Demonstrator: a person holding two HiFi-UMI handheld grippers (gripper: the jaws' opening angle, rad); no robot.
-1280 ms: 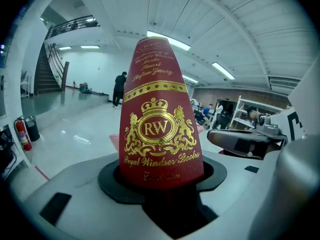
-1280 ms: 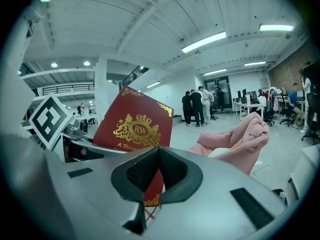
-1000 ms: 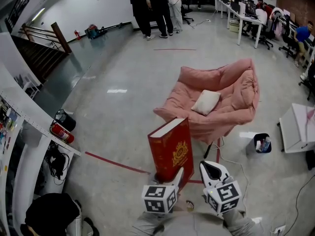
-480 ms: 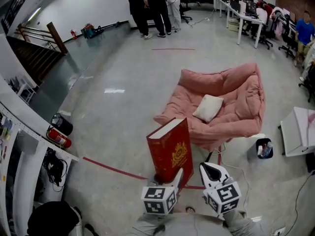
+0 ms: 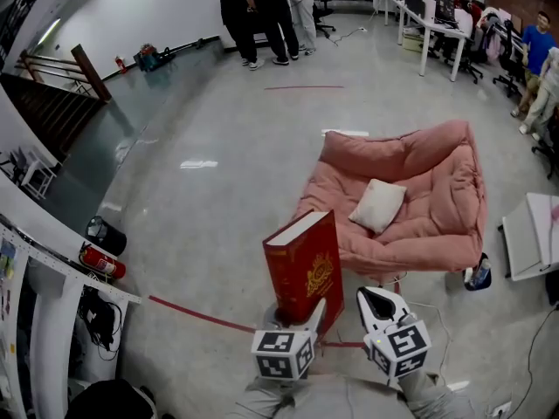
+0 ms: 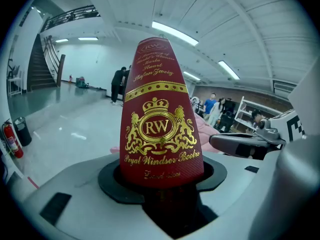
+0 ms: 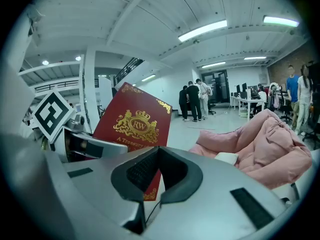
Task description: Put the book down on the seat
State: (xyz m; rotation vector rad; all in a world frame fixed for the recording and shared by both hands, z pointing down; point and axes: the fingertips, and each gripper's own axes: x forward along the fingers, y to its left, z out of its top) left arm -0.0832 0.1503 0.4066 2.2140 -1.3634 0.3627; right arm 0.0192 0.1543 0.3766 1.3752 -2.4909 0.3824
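A thick red book point(image 5: 302, 267) with a gold crest stands upright above the floor. My left gripper point(image 5: 300, 318) is shut on its lower end. In the left gripper view the book's spine point(image 6: 160, 119) rises from between the jaws of the left gripper point(image 6: 165, 186). My right gripper point(image 5: 376, 307) hovers just right of the book, shut and holding nothing; its dark pads point(image 7: 142, 171) meet. The seat is a pink sofa point(image 5: 428, 182) with a cream cushion point(image 5: 377, 206), ahead and to the right. From the right gripper view I see the book point(image 7: 132, 126) at left and the sofa point(image 7: 265, 144) at right.
A red tape line point(image 5: 201, 314) crosses the grey floor below the book. A fire extinguisher point(image 5: 103, 262) and a black bin point(image 5: 106, 234) sit by the left wall. A white table point(image 5: 533, 238) stands right of the sofa. People point(image 5: 266, 7) stand far back near desks point(image 5: 428, 16).
The sofa has grown larger and slid lower and to the right in the head view as I carried the book toward it. Both grippers keep the same pose and grip.
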